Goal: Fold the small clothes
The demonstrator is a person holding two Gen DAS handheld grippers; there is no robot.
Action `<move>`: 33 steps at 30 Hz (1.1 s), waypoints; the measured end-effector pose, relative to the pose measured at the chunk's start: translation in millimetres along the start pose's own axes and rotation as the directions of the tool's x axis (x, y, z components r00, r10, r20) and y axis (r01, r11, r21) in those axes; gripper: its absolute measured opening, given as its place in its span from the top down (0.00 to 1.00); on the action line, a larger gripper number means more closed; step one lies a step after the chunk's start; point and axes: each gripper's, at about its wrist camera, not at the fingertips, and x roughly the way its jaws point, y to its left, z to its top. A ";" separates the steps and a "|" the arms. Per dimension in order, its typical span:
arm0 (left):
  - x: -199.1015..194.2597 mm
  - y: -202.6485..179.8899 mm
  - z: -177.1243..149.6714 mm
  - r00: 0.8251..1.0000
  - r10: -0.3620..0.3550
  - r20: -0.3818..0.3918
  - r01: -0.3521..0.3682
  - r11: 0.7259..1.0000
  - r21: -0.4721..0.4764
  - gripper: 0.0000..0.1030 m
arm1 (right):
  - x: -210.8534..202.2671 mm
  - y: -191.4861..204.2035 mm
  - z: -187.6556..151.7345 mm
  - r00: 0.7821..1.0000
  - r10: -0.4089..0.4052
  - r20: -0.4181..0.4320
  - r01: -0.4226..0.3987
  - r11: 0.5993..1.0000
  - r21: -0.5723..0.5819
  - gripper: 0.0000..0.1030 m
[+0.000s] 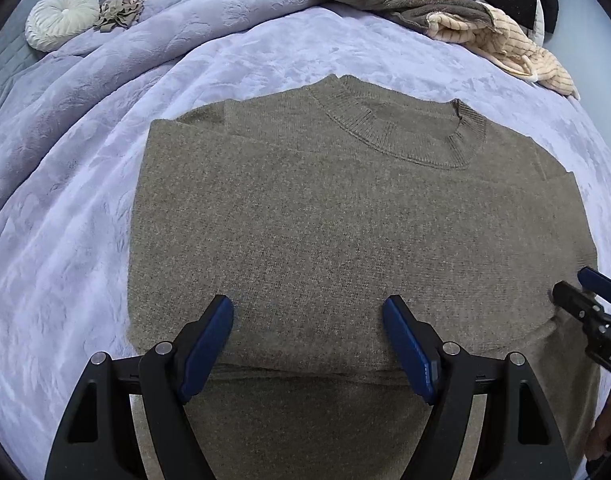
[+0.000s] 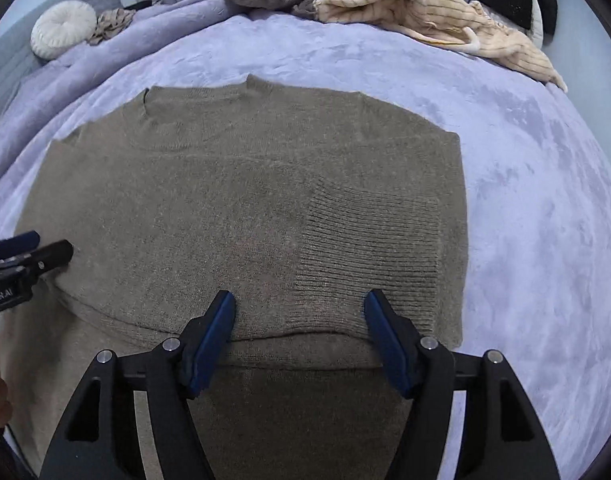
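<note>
An olive-brown knit sweater (image 1: pixel 325 216) lies flat on the bed, collar (image 1: pixel 397 136) at the far side, both sleeves folded in over the body. In the right wrist view the sweater (image 2: pixel 209 208) shows a ribbed cuff (image 2: pixel 369 256) lying on its right half. My left gripper (image 1: pixel 307 320) is open and empty, just above the sweater's near fold. My right gripper (image 2: pixel 299 316) is open and empty above the cuff's near edge. The right gripper also shows in the left wrist view (image 1: pixel 585 296), and the left gripper in the right wrist view (image 2: pixel 45 250).
The lilac plush blanket (image 1: pixel 85 208) covers the bed. A heap of brown and cream striped clothes (image 1: pixel 465 24) lies at the far right, also in the right wrist view (image 2: pixel 405 12). A round white cushion (image 1: pixel 61 16) and a crumpled beige garment (image 1: pixel 119 12) lie far left.
</note>
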 end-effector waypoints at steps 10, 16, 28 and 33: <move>22.3 11.3 25.9 1.000 0.005 -0.005 -0.005 1.000 -0.019 0.24 | 13.6 0.1 46.8 1.000 -0.011 -0.017 0.012 0.999 0.050 0.29; 33.5 16.2 34.2 1.000 0.010 -0.019 -0.010 1.000 -0.007 0.14 | 43.1 9.2 51.4 0.996 -0.059 -0.065 0.060 0.998 0.008 0.20; -0.9 -11.2 -46.4 0.999 -0.009 -0.049 0.016 0.990 0.140 0.14 | -1.2 52.2 -25.5 0.998 -0.042 -0.036 0.039 0.994 -0.098 0.19; -22.7 1.5 -100.1 0.999 -0.019 -0.042 0.026 0.984 0.174 0.14 | -26.6 47.9 -87.8 0.999 -0.047 0.004 0.047 0.989 -0.139 0.19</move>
